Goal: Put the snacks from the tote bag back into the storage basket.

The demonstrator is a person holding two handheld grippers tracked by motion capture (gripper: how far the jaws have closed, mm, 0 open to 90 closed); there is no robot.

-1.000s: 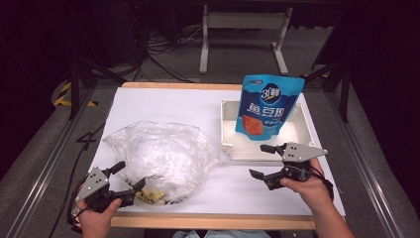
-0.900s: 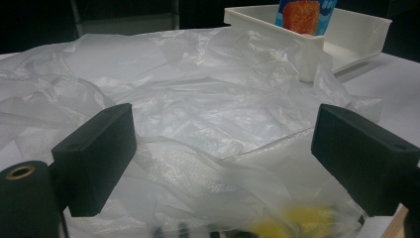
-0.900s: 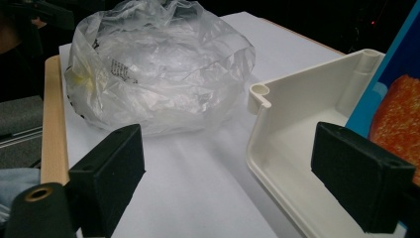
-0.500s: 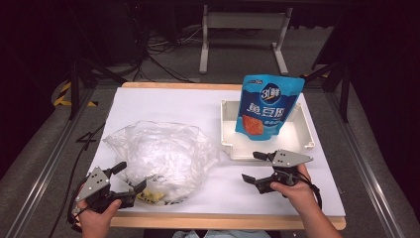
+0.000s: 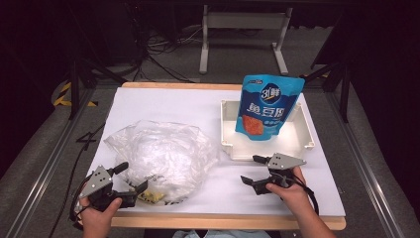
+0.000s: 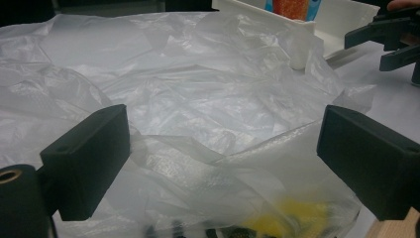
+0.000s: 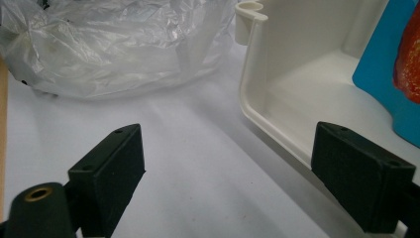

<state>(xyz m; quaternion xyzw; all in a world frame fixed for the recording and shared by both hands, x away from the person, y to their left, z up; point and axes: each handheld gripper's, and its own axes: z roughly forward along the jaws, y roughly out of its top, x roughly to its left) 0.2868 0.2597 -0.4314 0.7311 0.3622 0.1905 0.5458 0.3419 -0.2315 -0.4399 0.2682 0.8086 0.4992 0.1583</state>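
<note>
High view: a white table top [image 5: 163, 106] was seen from above, with a crumpled clear plastic bag [image 5: 161, 156] lying on its left half and a white tray [image 5: 233, 144] set on its right half. A blue snack pouch [image 5: 265, 106] was stood upright in the tray, leaning toward its back wall. The left gripper [image 5: 130, 179] was held at the near left corner of the table, its jaws spread wide at the near edge of the bag, and some yellow contents [image 5: 152, 197] were visible through the plastic just beside one jaw. The right gripper [image 5: 251, 170] was held low over the bare table just in front of the tray's near wall, with its jaws spread and nothing between them.

Seen from the left gripper view, the folds of the bag [image 6: 208, 99] were found between and beyond the two open jaws, though no pinch on the plastic could be made out. From the right gripper view, bare table top was seen between the open jaws, with the tray's rim [image 7: 247, 94] to one side and the bag [image 7: 109, 44] farther off.
</note>
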